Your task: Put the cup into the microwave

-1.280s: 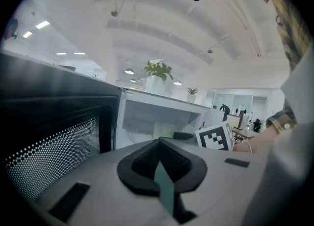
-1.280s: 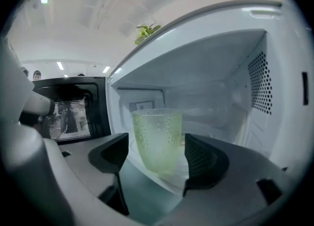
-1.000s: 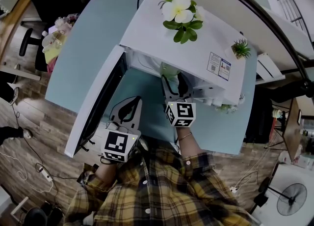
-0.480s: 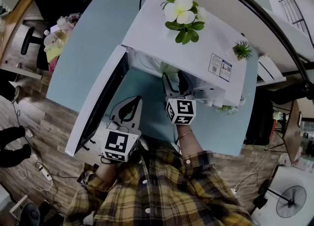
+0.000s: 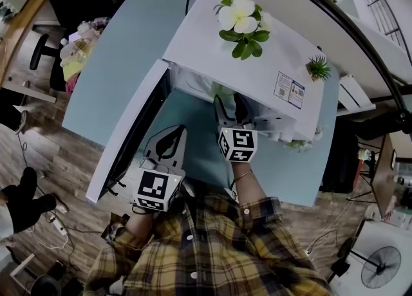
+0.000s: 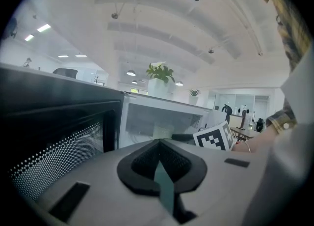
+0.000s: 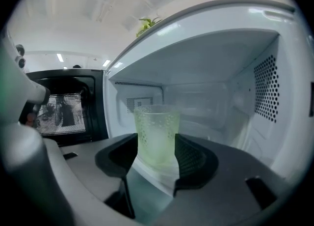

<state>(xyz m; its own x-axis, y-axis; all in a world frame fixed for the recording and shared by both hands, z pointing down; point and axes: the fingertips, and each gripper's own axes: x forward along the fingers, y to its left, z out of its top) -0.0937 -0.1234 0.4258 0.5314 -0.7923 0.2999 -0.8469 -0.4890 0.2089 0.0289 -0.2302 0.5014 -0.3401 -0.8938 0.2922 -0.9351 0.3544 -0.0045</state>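
Note:
A pale green dimpled cup stands upright between the black pads of my right gripper, which is shut on its sides. The cup is at the mouth of the open white microwave, just over the front sill, with the cavity behind it. In the head view the right gripper reaches under the microwave's top edge and only a bit of the cup shows. My left gripper is shut and holds nothing, hanging beside the open door. Its jaws meet at the tip.
The microwave sits on a light blue table, its door swung out to the left. A white flower plant and a small green plant stand on top. Left of the table are chairs and a wooden floor with cables.
Both grippers keep their places with the cup still at the microwave's mouth. A person's foot at the left on the floor has moved toward the bottom.

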